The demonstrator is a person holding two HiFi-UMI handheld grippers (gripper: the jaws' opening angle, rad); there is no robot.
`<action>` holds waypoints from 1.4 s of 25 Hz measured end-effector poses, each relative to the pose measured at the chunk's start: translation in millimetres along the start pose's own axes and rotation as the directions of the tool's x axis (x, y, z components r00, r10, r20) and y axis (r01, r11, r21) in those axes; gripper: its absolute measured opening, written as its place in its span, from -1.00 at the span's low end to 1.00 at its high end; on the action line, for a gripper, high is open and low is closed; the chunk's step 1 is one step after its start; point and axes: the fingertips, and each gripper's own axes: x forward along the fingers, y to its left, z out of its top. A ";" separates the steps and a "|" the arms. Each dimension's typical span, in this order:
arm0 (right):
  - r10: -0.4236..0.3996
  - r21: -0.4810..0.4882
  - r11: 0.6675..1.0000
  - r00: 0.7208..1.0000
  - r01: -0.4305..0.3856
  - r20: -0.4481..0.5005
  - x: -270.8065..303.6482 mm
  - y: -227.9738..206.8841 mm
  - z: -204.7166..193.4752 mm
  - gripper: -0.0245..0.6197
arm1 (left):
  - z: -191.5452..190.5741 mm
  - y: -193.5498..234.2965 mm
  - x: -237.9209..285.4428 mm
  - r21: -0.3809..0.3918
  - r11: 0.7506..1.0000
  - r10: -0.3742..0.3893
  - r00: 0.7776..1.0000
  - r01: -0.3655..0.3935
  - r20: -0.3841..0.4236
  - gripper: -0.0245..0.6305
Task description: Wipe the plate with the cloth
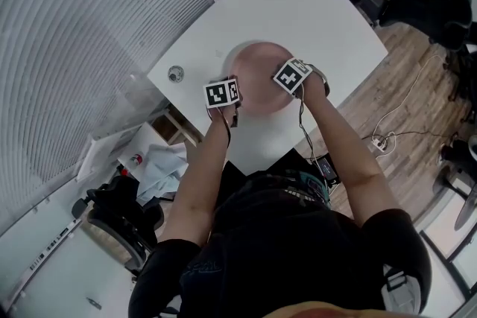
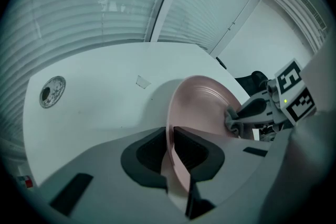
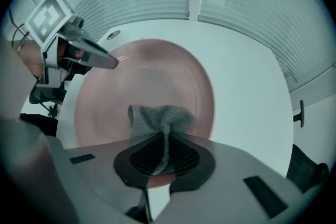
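The pink plate (image 1: 257, 74) lies on the white tabletop (image 1: 305, 4). The left claw (image 2: 170, 139) is closed on the plate's rim. The right claw (image 3: 163, 144) grips a grey cloth (image 3: 157, 115), which rests against the plate's inner face.

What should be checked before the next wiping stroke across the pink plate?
1. Grip on the plate: left tool is shut on the pink plate at its rim, ok.
2. Grip on the cloth: right tool is shut on the grey cloth, ok.
3. Cloth touching the plate's face: ok.
4. The two tools apart from each other: ok.
5. Plate lying flat on the white table: cannot tell.
6. Plate's face clean: cannot tell, blurred.
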 end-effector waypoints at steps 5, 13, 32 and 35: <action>-0.055 0.014 0.998 0.997 0.054 0.051 1.3 -26.4 38.2 -0.79 | -0.4 -2.8 0.6 0.015 1.000 -0.008 1.000 0.008 -0.020 -0.74; -0.008 -0.052 0.999 0.990 0.015 0.138 8.4 -9.0 100.9 -0.79 | -0.7 -2.2 2.9 0.010 1.000 -0.016 1.000 0.016 -0.027 -0.74; 0.174 -0.198 0.969 0.974 -0.144 0.143 10.6 112.3 73.4 -0.79 | 3.9 -0.1 4.4 -0.011 1.000 -0.004 1.000 0.004 -0.014 -0.74; 0.219 -0.216 0.957 0.971 -0.193 0.101 9.7 124.2 52.5 -0.79 | 4.3 -0.3 5.0 -0.007 1.000 -0.001 1.000 0.000 -0.015 -0.74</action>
